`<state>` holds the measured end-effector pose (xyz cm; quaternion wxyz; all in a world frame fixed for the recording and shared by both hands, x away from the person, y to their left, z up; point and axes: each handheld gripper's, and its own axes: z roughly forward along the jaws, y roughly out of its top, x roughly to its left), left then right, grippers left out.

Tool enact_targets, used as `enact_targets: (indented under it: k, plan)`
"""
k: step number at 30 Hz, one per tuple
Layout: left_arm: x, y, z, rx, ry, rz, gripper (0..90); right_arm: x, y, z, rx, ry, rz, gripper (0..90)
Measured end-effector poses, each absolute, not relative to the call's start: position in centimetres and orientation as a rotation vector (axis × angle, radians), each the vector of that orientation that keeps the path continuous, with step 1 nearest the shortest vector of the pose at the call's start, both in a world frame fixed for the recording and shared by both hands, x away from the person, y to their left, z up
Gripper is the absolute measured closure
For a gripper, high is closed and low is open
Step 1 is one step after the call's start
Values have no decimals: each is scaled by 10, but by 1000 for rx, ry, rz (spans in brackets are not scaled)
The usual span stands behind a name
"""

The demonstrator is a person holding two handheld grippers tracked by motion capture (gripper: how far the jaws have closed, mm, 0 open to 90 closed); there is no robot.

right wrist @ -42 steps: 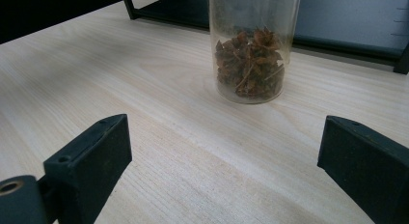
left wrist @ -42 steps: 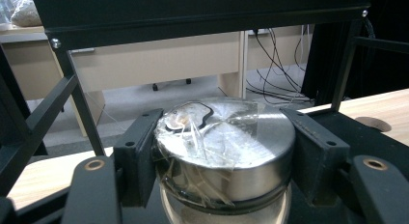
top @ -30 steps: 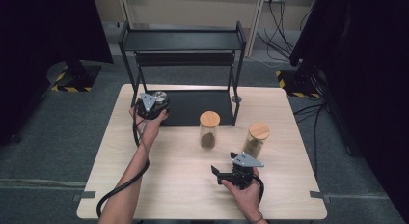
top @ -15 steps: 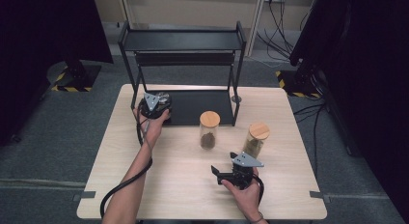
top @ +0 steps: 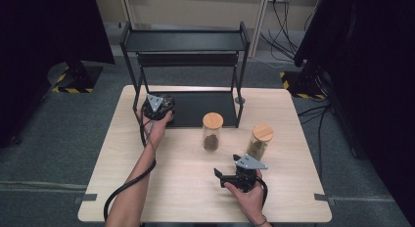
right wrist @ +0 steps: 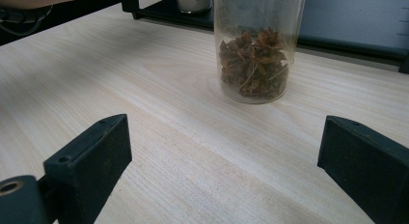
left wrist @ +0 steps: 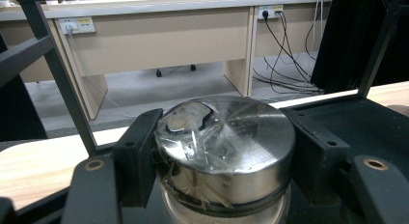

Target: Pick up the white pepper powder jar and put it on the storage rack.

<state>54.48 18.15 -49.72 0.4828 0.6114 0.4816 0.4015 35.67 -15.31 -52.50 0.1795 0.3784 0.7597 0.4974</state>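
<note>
1. Metal-lidded jar (top: 164, 107), high view: it stands on the black base tray (top: 205, 107) of the shelf rack (top: 183, 41), at the rack's left end. The left gripper (top: 159, 107) is over it. Two cork-lidded glass jars stand on the bench (top: 161, 188): one (top: 212, 131) just in front of the tray, one (top: 260, 141) to its right. The right gripper (top: 226, 178) rests low on the bench near the front edge, apart from both.

2. Left gripper view: the left gripper (left wrist: 222, 151) is clamped on the metal-lidded jar (left wrist: 226, 147). Both black jaws press against the sides of the shiny lid, one on each side. Clear film wrinkles over the lid top. The jar base is cut off by the picture's lower edge; whether it is lifted cannot be told.

3. Right gripper view: the right gripper (right wrist: 224, 156) is spread wide and holds nothing. A glass jar (right wrist: 258, 48) of dried brown pieces stands ahead, well clear of the jaws.

4. Progress, as judged: the grasp on the metal-lidded jar is made. Its placement, probably on a rack level, is not yet done. Both cork-lidded jars are untouched on the bench.
</note>
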Motion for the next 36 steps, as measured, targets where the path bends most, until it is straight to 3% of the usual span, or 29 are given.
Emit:
enact_targets:
  k: [36]
  plan:
    - [549,179,-500,1474,1193,945,330,356,-152,-525,1066,2154,1405,49]
